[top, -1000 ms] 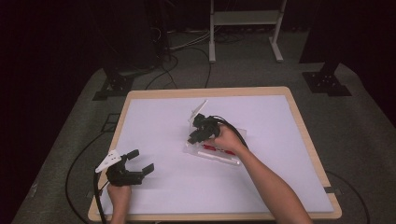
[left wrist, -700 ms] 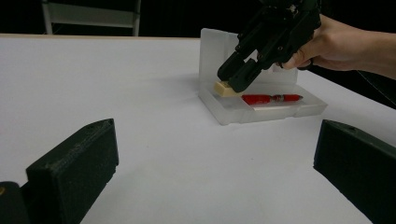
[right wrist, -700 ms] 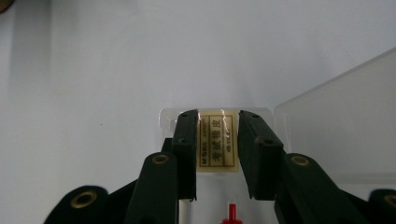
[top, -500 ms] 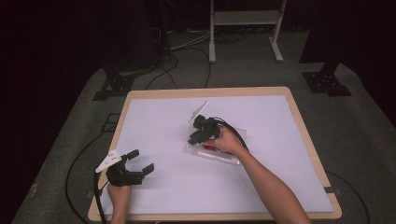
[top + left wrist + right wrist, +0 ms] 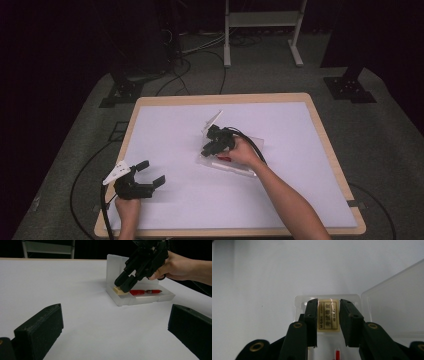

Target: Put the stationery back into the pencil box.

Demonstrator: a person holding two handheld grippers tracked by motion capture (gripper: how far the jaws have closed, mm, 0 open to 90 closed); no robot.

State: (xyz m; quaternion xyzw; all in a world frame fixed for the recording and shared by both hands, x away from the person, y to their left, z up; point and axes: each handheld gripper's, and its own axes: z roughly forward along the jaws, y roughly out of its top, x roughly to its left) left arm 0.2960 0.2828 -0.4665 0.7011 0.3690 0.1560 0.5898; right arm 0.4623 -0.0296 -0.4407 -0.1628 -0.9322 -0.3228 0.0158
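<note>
Now the right claw [image 5: 328, 322] is gripping the cream eraser [image 5: 327, 316], jaws partly closed on both its sides, inside the end compartment of the clear plastic case [image 5: 140, 298] on the desk [image 5: 170, 130]. Meanwhile the left claw [image 5: 145, 176] is resting wide open, holding nothing.

A dark recording lab (floor cables [image 5: 200, 75], stand bases [image 5: 350, 89]).
</note>
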